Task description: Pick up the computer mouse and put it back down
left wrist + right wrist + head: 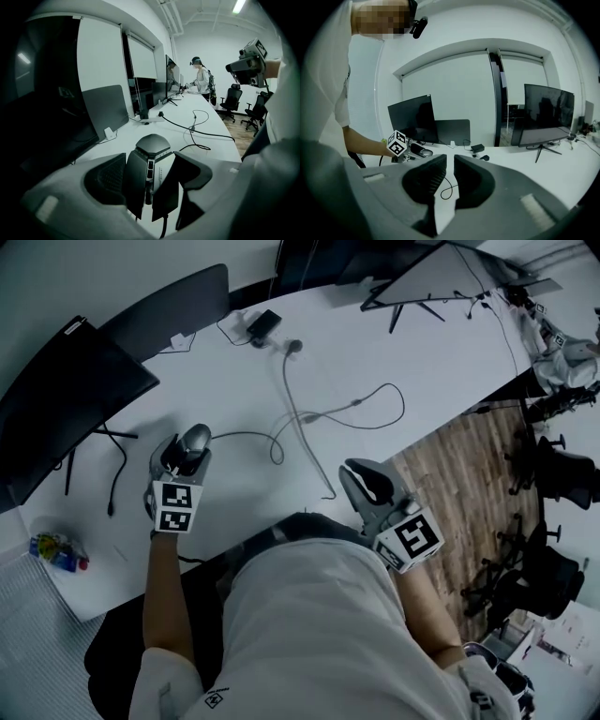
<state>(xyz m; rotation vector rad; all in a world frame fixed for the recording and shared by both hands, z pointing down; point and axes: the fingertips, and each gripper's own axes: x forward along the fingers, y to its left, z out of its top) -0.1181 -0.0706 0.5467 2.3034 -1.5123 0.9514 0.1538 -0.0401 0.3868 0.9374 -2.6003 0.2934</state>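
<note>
Grey-and-black mouse [149, 161], white desk [234, 390], black monitor [66, 399].

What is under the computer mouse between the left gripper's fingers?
The white desk lies below the computer mouse. The fingers cover its underside, so contact or lift cannot be told.

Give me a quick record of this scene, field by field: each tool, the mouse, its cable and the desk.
left tool: shut on the computer mouse
right tool: jaws nearly together, nothing between them
mouse height: cannot tell if it is off the desk
cable: trails from the mouse across the white desk
monitor: dark, left of the mouse
</note>
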